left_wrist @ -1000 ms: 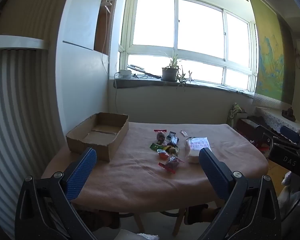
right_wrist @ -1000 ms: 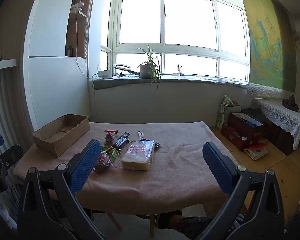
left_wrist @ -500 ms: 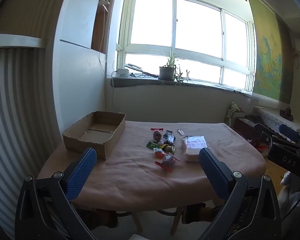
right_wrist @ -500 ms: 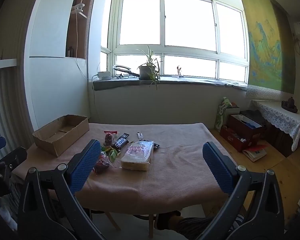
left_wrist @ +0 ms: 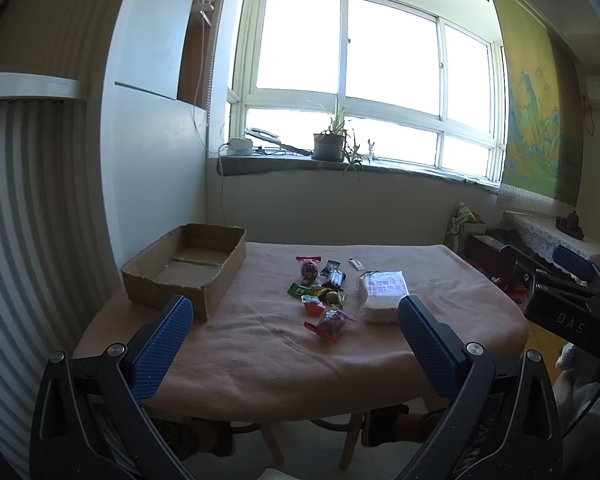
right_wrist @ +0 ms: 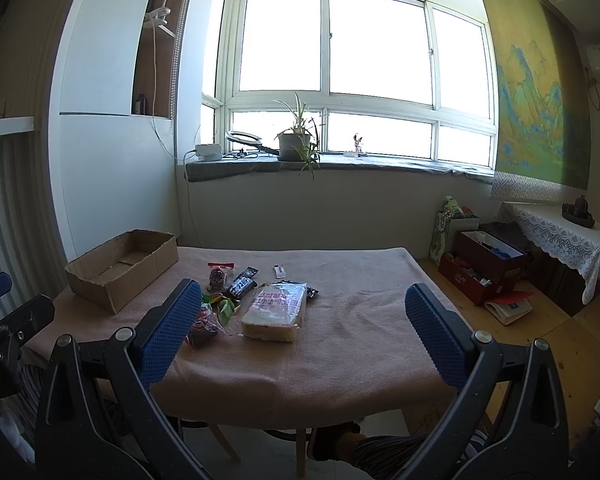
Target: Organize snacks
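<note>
Between the blue pads of the left hand-held gripper (left_wrist: 292, 336), spread wide with nothing in them, lies the near edge of the desk (left_wrist: 260, 360); the right hand-held gripper (right_wrist: 302, 326) hangs equally wide and empty off to its right. Both sit short of the desk, well apart from every snack.

Just beyond the left one's span lies a red-twisted candy (left_wrist: 329, 325), nearest of a tight cluster of small wrapped snacks (left_wrist: 320, 284). I count about seven, though overlaps make that uncertain. One larger clear bag of bread or cake (right_wrist: 275, 310) sits to their right, ahead of the right hand-held gripper, and one small white packet (left_wrist: 356, 264) lies farther back. One empty cardboard box (left_wrist: 186, 270) stands ahead and left, clear of the pile.

The risks, as I judge them: the small pieces touch, so closing on one could drag or pinch a neighbour; slick wrappers may slip out; the soft bag could crush under a firm squeeze; the cloth may bunch beneath low pads.
</note>
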Demonstrator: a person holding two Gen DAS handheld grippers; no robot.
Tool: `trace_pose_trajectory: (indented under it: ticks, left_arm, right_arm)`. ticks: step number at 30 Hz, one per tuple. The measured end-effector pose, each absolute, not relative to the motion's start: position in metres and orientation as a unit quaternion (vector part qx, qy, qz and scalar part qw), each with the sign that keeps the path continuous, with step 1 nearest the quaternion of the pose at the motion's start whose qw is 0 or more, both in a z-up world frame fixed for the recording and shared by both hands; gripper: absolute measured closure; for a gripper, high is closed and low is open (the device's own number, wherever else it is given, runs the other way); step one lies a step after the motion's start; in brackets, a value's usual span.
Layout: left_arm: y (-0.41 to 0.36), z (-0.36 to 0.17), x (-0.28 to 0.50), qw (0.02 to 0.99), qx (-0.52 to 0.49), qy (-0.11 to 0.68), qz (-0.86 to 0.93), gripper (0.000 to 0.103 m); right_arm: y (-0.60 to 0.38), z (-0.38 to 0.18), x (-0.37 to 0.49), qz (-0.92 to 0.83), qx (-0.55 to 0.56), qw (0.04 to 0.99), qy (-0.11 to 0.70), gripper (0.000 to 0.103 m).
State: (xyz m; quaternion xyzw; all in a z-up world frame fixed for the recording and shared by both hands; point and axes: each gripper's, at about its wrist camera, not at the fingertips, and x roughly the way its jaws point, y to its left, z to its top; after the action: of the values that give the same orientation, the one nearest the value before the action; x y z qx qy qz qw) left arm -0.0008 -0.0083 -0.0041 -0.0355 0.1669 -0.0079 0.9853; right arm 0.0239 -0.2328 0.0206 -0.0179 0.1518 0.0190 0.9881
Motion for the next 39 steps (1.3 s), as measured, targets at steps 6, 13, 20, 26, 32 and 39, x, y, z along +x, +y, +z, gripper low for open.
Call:
trace_pose_trajectory:
  ticks: [6, 13, 20, 26, 32, 39]
  left_arm:
    - [-0.0078, -0.0038, -0.0027, 0.986, -0.037, 0.164, -0.008, 0.001]
    - [-0.0078, -0.0030, -0.0023, 0.986, -0.037, 0.164, -0.009, 0.001]
    - [-0.0079, -0.0029, -0.0027, 0.986, -0.037, 0.164, -0.010, 0.001]
    - [-0.0084, -0.0027, -0.0033, 0.986, -0.038, 0.164, -0.010, 0.001]
    - [-0.0087, -0.0020, -0.0035, 0.986, -0.038, 0.164, -0.009, 0.001]
    - [-0.0092, -0.0017, -0.0040, 0.986, -0.037, 0.164, -0.010, 0.001]
  right_arm:
    - [-0.2319, 0.0251, 0.0212, 0.020, -0.020, 0.988, 0.150, 0.000]
    - [-0.2308, 0.0231, 0.0218, 0.020, -0.021, 0.989, 0.148, 0.000]
    - [-0.2306, 0.0232, 0.0218, 0.020, -0.021, 0.989, 0.148, 0.000]
    - [-0.2303, 0.0234, 0.0211, 0.020, -0.020, 0.989, 0.148, 0.000]
    - [-0.2301, 0.0230, 0.0209, 0.020, -0.020, 0.989, 0.147, 0.000]
    - [-0.2301, 0.0226, 0.0211, 0.020, -0.021, 0.989, 0.147, 0.000]
